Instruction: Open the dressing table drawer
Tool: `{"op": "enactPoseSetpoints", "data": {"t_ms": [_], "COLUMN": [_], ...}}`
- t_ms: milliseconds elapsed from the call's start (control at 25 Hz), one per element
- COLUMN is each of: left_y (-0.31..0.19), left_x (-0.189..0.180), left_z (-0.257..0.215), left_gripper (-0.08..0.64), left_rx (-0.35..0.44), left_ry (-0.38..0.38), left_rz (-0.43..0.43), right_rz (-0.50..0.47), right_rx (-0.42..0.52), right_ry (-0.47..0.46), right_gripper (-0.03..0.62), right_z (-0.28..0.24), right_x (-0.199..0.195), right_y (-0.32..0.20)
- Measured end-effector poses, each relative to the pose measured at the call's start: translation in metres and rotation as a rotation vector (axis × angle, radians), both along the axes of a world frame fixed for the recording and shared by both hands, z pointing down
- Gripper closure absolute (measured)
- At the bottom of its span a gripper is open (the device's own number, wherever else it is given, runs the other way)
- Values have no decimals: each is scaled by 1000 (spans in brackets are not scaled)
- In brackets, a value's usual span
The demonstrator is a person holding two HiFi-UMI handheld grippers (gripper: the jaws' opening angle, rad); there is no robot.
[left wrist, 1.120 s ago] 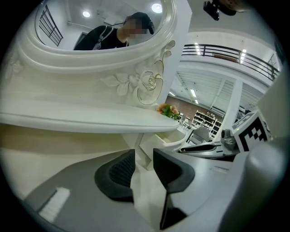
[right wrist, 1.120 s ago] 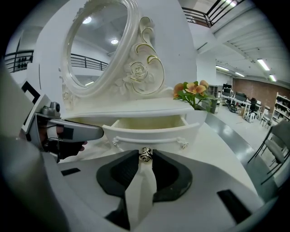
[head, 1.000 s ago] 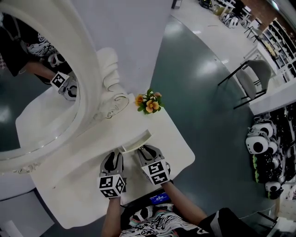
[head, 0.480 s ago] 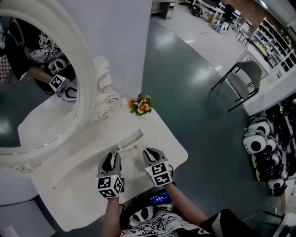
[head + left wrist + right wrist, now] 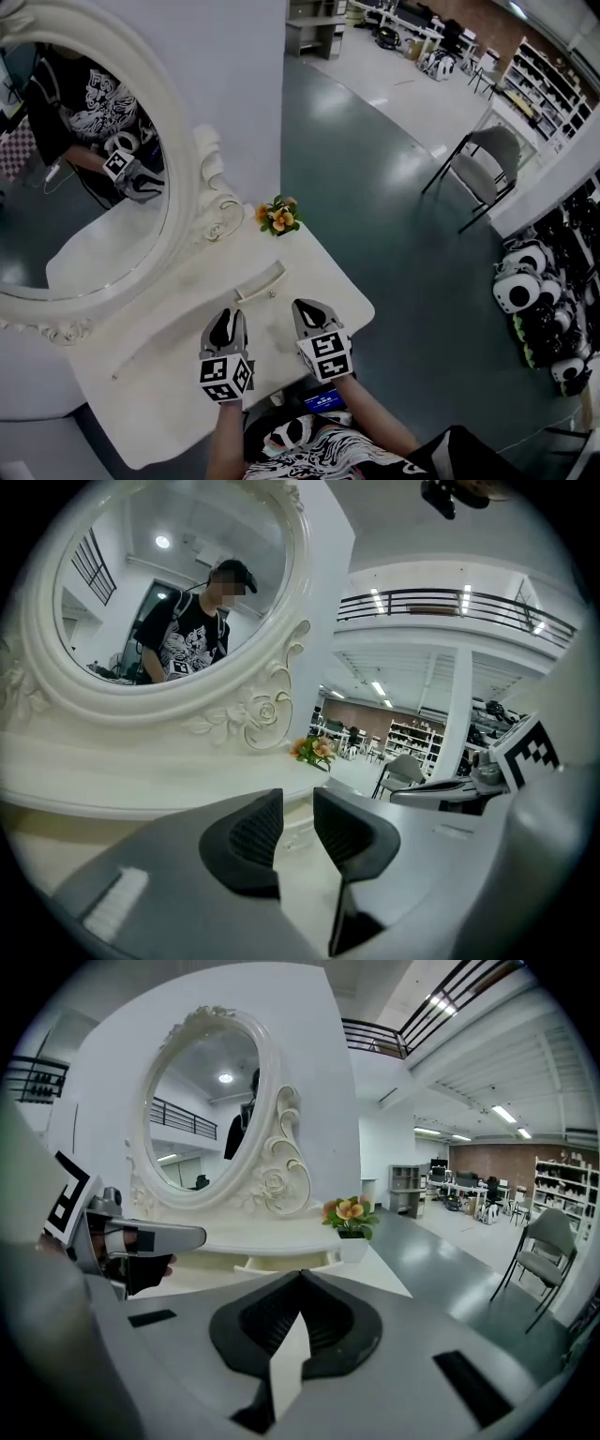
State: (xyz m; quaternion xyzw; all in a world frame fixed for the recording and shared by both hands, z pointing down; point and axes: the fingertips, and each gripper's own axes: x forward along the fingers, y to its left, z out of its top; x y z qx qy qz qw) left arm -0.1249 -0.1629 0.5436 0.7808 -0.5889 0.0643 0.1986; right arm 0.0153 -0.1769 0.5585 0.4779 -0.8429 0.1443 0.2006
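An oval mirror (image 5: 89, 206) in an ornate white frame reflects a person in a printed black shirt, and a small pot of orange flowers (image 5: 277, 217) stands just beside the frame's scrolled foot. Across the glossy grey floor (image 5: 375, 187) stands a grey chair (image 5: 487, 169), and black-and-white rounded items (image 5: 530, 291) lie heaped at the right edge

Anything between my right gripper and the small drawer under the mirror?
Nothing but bare white tabletop lies between the right gripper and the drawer, as the head view shows; the flowers stand farther back, beside the mirror frame.
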Motion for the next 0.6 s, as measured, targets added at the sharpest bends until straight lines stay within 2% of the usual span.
{"op": "enactPoseSetpoints", "data": {"t_ms": [600], "left_y": [9], "left_x": [2], "left_z": [-4], "left_gripper": [468], "left_rx": [9], "left_ry": [-8], "left_rz": [9], "right_rz": [-16], "right_rx": [9], "right_ry": [9], "right_gripper": [592], "right_z": [-10], "right_x": [-8], "right_y": [13]}}
